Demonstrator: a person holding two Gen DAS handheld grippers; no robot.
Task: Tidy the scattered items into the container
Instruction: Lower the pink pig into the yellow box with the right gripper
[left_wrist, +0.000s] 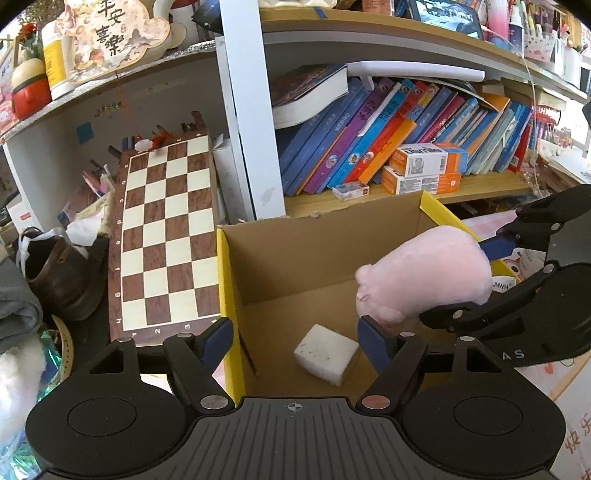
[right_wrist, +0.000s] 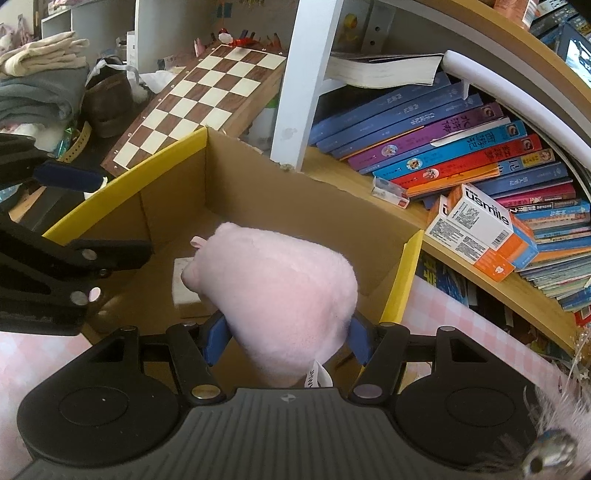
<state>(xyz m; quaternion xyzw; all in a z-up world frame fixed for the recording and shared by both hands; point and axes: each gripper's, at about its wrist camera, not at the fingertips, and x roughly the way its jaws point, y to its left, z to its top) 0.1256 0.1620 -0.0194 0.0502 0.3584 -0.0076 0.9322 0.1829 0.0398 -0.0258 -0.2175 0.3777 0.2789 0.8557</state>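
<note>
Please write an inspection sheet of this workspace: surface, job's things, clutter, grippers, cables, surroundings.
Surface: pink checked cloth beside the box.
Job's things: open cardboard box with yellow edges; white foam block lies on its floor; pink plush toy held above the box.
Clutter: brown shoe and folded clothes at the left.
Grippers: left gripper open, empty, over the box's near wall; right gripper shut on the plush toy.
Cables: nothing seen.
Surroundings: chessboard leaning behind the box; shelf of books; orange-white cartons.

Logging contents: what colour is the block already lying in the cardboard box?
White, with faint dark specks: the block on the box floor, clearest in the left wrist view.
</note>
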